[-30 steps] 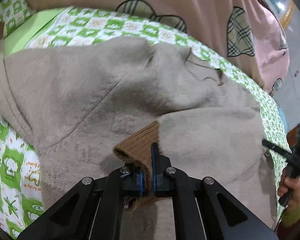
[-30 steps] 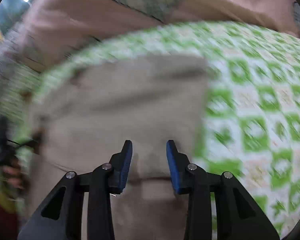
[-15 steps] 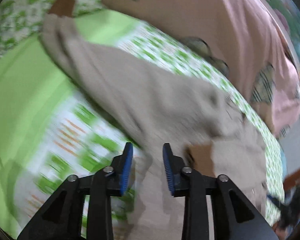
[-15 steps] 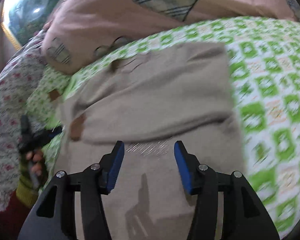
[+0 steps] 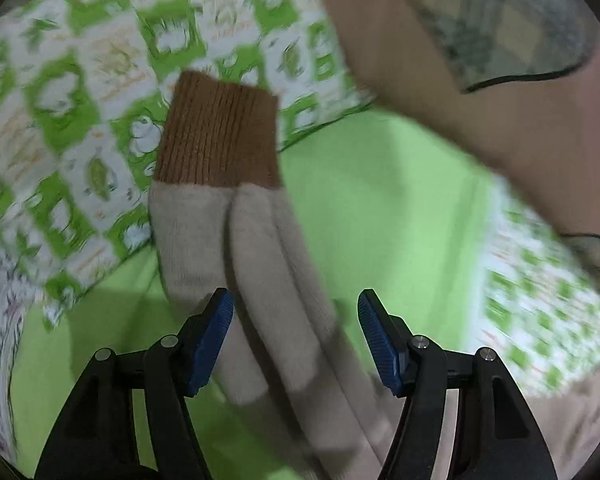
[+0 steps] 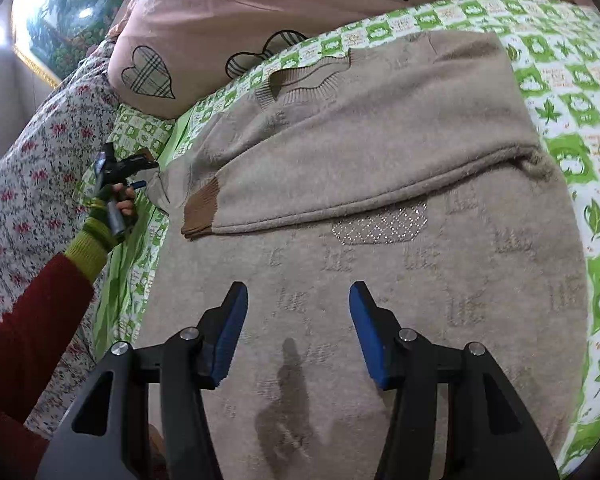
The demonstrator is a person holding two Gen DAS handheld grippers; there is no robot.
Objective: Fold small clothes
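Left wrist view: your left gripper (image 5: pixel 296 322) hangs over the sleeve (image 5: pixel 244 248), jaws opening, pads not pressing the knit that lies between them. The brown cuff (image 5: pixel 220 136) lies flat on the green sheet (image 5: pixel 380 216).

Right wrist view: your right gripper (image 6: pixel 298 322) has its jaws spread, empty, above the sweater (image 6: pixel 380 208), which lies spread on the sheet with one sleeve folded across. Knit looks soft, light and limp; take the ribbed cuff, the firmest hold.
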